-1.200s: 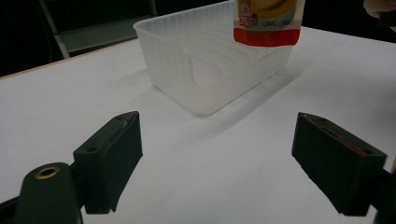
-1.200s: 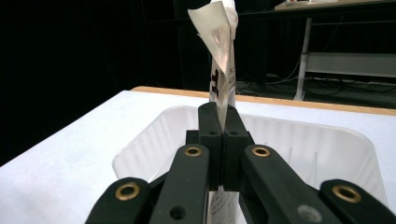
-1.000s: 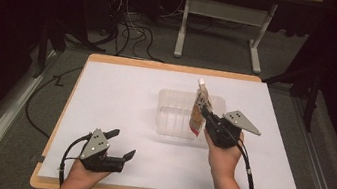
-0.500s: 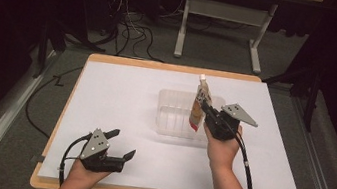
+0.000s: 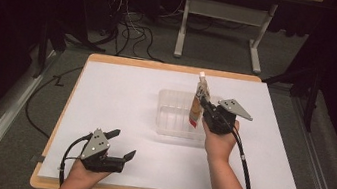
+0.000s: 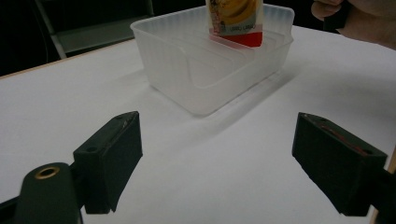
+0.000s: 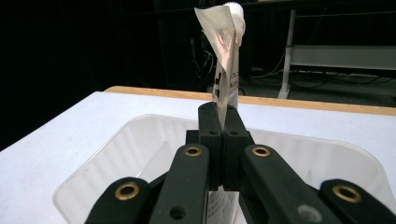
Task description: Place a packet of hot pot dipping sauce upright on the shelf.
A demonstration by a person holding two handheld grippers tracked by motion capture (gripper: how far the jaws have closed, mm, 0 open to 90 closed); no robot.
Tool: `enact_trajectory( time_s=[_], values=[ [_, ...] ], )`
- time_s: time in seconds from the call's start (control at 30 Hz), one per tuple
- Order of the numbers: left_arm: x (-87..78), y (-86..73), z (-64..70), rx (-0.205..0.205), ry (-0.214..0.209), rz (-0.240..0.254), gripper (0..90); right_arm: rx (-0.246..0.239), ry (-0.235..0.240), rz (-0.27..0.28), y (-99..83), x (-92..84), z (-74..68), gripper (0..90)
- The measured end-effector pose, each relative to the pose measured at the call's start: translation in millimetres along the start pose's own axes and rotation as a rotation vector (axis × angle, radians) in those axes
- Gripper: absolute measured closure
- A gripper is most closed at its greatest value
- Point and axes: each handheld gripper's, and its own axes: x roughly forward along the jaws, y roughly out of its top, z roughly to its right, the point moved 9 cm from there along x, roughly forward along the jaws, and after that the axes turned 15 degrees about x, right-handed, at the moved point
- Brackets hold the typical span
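Note:
A slim pouch (image 5: 198,104) with a white cap, banana print and red lower edge stands upright in my right gripper (image 5: 203,109), whose jaws are shut on its middle. Its lower end hangs inside the clear plastic container (image 5: 172,120) at the table's centre. In the right gripper view the jaws pinch the pouch (image 7: 227,56) above the container (image 7: 135,158), fingertips (image 7: 223,122) pressed together. My left gripper (image 5: 122,144) rests near the front left of the table, open, with nothing between its jaws. In the left gripper view it (image 6: 224,158) faces the container (image 6: 205,74) and the pouch (image 6: 236,21).
A white sheet (image 5: 115,96) covers the wooden table, with open room left and right of the container. A person's hand (image 6: 359,21) holds the right gripper beyond the container. Cables and a metal frame (image 5: 217,26) lie on the floor behind the table.
My right gripper has carried the pouch a little farther from the person over the container. The left gripper has stayed where it was.

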Motion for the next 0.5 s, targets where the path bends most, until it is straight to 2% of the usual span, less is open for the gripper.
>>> enact_trajectory(
  time_s=[0.5],
  values=[
    [1.5,-0.8,0.9,0.002,-0.010,-0.003,16.4,-0.030,-0.008,-0.005,-10.4,12.7,0.8,90.0]
  ],
)
